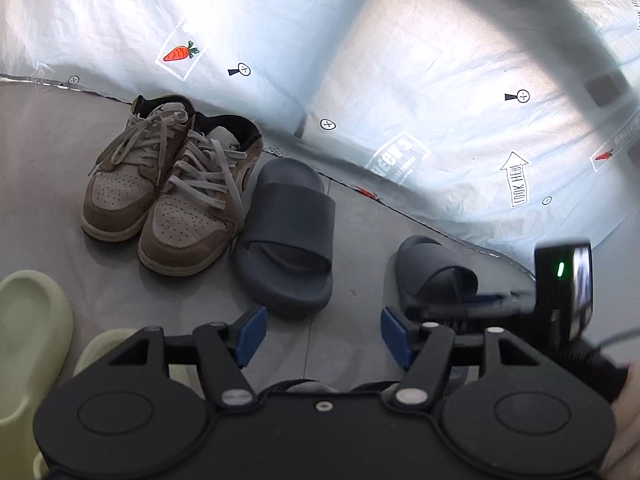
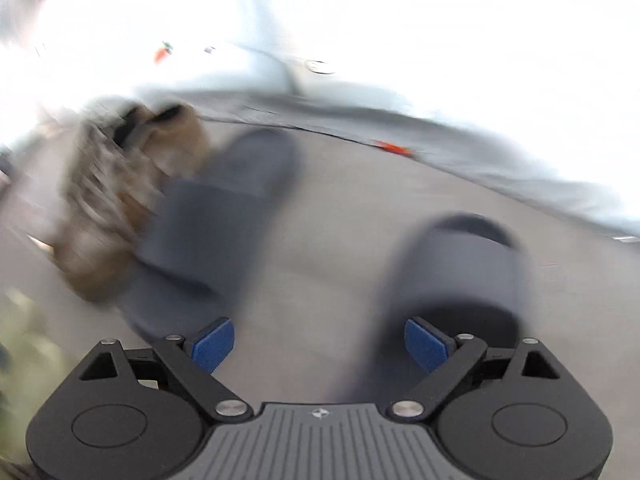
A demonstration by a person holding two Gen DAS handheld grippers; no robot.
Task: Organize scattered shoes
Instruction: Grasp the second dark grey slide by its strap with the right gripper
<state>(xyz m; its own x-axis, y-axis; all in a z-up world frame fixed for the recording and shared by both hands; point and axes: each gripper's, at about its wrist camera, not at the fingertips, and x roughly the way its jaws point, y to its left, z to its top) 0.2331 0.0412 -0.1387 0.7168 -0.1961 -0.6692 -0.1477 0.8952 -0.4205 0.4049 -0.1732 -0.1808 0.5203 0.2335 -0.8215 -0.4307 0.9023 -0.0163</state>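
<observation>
I am looking down at green clogs (image 1: 32, 332), then paired sneakers (image 1: 168, 188), a dark slide (image 1: 288, 236) touching them — its mate (image 1: 432, 272) lying apart. My left gripper (image 1: 322, 336) and right gripper (image 2: 318, 344) are both hanging spread, pinching nothing.

I read this as a staged recording set: grey floor (image 1: 48, 152) bordered by white printed sheeting (image 1: 280, 20) carrying carrot (image 1: 181, 53) marks.
</observation>
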